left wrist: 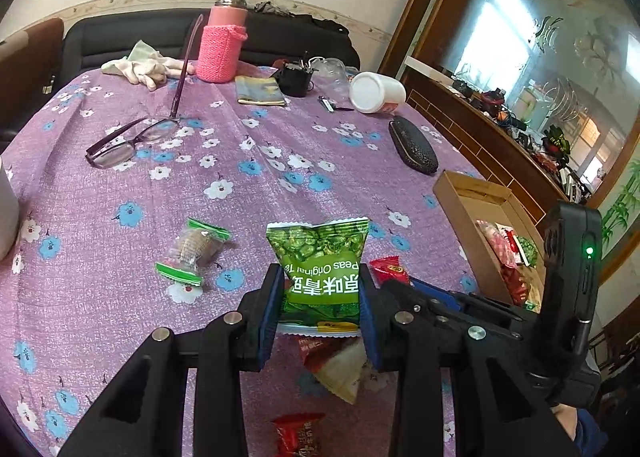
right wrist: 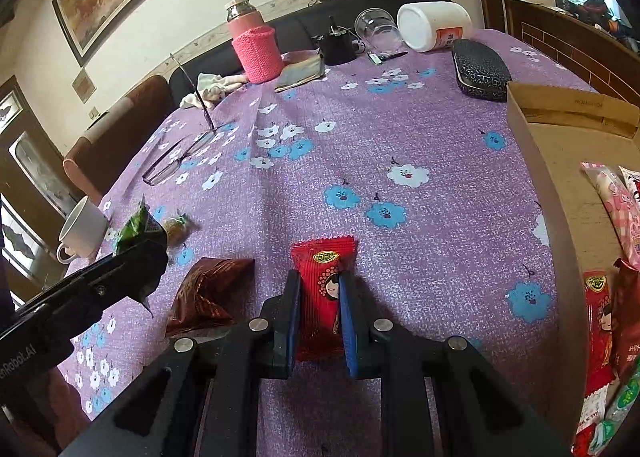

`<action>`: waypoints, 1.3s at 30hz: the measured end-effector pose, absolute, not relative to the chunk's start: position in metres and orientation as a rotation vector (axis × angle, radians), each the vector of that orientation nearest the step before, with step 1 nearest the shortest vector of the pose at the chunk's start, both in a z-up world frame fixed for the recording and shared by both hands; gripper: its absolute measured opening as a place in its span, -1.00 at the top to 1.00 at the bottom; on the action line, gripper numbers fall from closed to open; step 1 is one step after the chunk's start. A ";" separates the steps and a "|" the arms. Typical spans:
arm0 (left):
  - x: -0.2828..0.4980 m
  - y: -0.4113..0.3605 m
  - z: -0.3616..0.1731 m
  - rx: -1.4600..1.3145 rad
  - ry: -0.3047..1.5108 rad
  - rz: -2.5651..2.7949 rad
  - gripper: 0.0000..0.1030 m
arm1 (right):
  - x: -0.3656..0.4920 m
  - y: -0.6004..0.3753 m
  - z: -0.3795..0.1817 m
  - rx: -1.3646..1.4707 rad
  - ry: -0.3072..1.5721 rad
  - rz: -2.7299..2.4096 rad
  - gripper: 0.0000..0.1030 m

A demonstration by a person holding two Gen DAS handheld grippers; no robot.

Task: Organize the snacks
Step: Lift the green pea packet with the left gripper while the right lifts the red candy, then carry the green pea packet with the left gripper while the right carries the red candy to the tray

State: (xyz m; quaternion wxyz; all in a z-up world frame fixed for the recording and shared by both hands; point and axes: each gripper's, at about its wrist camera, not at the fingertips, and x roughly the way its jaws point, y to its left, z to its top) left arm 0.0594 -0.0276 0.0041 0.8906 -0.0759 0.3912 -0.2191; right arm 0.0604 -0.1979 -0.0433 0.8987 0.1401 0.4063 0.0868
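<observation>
Left gripper (left wrist: 320, 289) jaws clamped pea pack (left wrist: 320, 257); right gripper (right wrist: 320, 309) jaws clamped red candy (right wrist: 322, 289), both near worktop (right wrist: 400, 117) centre. Advice: carry right, release over box (right wrist: 560, 161), avoid collision.

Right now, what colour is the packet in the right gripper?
Red packet, clearest in the right wrist view.

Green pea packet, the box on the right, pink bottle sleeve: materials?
Green pea packet: glossy printed plastic film, going by its sheen and crimped serrated ends. Box: matte brown cardboard, raw cut edges. Pink bottle sleeve: knitted yarn, visible stitch ribs.
</observation>
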 end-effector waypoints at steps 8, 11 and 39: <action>0.059 -0.024 0.004 -0.171 0.818 -0.452 0.34 | 0.061 -0.203 -0.045 0.323 0.838 0.193 0.63; 0.058 -0.024 0.005 -0.167 0.815 -0.446 0.34 | 0.061 -0.204 -0.045 0.331 0.837 0.194 0.63; 0.053 -0.026 0.007 -0.168 0.804 -0.448 0.34 | 0.052 -0.207 -0.037 0.330 0.785 0.162 0.62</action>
